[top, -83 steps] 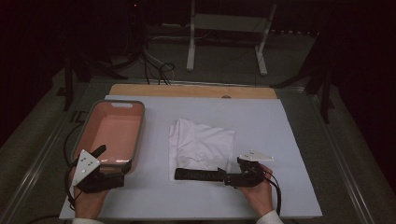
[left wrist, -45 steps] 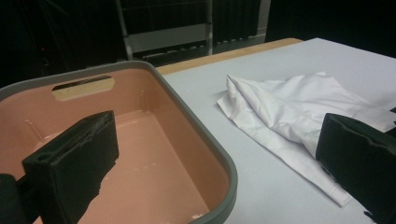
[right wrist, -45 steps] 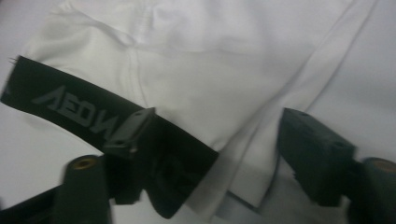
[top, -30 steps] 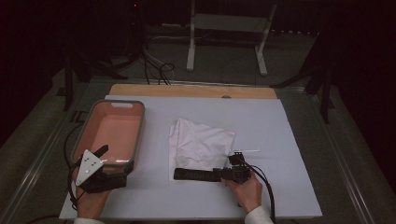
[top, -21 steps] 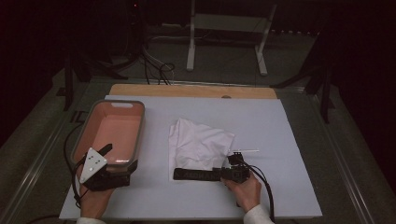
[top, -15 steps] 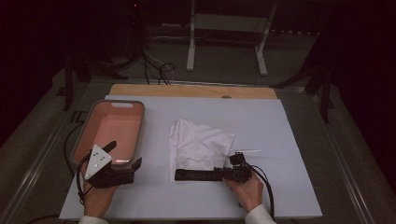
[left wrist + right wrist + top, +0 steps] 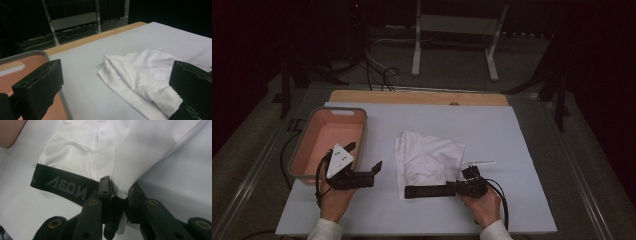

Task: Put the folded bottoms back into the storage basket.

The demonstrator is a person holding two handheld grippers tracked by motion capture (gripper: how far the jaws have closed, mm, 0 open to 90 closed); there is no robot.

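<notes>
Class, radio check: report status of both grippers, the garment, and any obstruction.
Right gripper shut on the white garment at its black waistband. Left gripper open, empty, beside the pink bin. Nothing between left gripper and garment.

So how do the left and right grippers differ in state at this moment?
The left gripper is open, its black jaws wide apart and holding nothing; the right gripper is shut on the white folded garment with a black lettered waistband, pinching its near edge. The left one sits beside the shallow pink plastic bin, short of the garment, while the right one touches it. Both are hand-held, low over the pale grey table mat.
</notes>
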